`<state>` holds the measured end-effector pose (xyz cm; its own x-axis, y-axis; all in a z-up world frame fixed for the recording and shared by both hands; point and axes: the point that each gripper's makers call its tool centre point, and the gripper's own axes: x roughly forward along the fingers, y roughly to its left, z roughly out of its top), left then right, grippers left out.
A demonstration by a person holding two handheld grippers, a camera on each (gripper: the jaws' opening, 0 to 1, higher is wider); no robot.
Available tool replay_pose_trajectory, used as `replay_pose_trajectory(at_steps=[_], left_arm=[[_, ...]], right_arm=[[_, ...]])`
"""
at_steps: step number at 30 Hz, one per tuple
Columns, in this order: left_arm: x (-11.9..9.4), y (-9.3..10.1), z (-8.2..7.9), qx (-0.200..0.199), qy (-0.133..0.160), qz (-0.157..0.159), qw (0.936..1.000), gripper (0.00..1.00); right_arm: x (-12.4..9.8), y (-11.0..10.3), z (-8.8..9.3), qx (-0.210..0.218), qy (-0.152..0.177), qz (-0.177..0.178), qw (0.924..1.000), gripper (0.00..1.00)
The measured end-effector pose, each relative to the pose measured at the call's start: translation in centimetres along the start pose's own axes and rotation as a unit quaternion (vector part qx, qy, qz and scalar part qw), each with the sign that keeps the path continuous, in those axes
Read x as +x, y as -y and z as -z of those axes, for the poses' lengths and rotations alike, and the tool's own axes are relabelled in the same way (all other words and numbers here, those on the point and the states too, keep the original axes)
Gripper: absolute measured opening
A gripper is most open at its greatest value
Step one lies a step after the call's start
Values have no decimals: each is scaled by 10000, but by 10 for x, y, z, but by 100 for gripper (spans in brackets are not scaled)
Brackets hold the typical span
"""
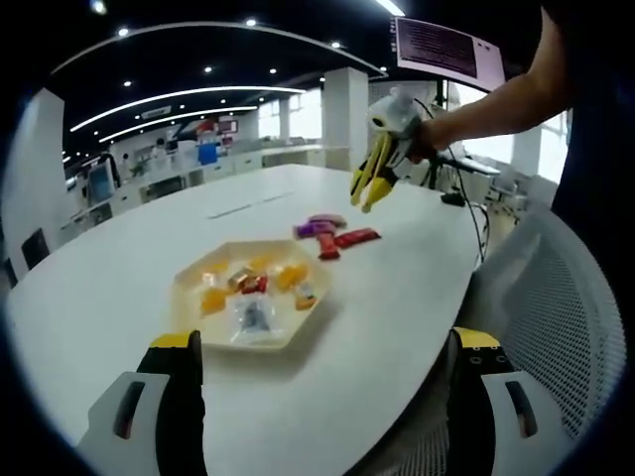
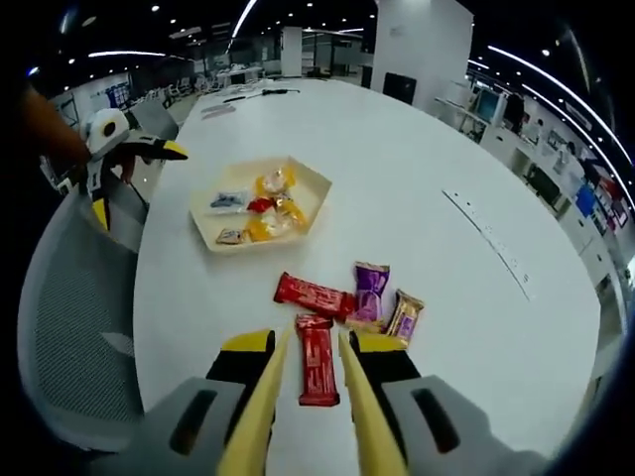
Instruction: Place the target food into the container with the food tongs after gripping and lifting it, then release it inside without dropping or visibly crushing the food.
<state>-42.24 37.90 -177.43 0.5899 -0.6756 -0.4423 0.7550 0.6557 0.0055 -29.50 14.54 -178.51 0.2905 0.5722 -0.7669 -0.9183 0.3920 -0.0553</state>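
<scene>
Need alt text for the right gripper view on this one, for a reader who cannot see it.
The right gripper, holding yellow tongs, points at a red snack bar on a white table. Beyond it lie another red bar, a purple packet and a brown packet, then a tray of wrapped snacks. The left gripper sits at the far left.

A large white oval table [image 2: 446, 297] carries a shallow cream hexagonal tray [image 2: 313, 188] of small wrapped sweets. Near the tray lie four wrapped bars: two red ones [image 2: 314, 294] [image 2: 317, 372], a purple one [image 2: 371, 289] and a brown-gold one [image 2: 404, 317], clustered together
</scene>
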Motion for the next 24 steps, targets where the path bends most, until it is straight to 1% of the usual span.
replay_pose_trajectory(at_steps=[1, 5, 12, 14, 20, 23, 24], left_arm=[[0, 0, 0, -9, 2, -7, 10000, 99], [0, 0, -1, -15, 2, -6, 10000, 99], [1, 1, 1, -15, -47, 22, 10000, 99], [0, 2, 1, -30, -54, 25, 10000, 99], [0, 1, 1, -31, -39, 13, 10000, 99], [0, 1, 1, -37, -39, 14, 10000, 99], [0, 1, 1, -28, -36, 7, 10000, 99]], right_arm=[[3, -2, 4, 33, -52, -29, 10000, 28], [12, -2, 11, 7, -95, -18, 10000, 28], [23, -1, 17, 13, -172, 14, 9999, 28], [26, 0, 18, -93, -204, 51, 9997, 28], [31, 2, 26, -47, -325, 66, 9994, 28], [34, -1, 32, 130, -379, 31, 9992, 28], [34, -1, 32, 108, -362, 63, 9993, 27]])
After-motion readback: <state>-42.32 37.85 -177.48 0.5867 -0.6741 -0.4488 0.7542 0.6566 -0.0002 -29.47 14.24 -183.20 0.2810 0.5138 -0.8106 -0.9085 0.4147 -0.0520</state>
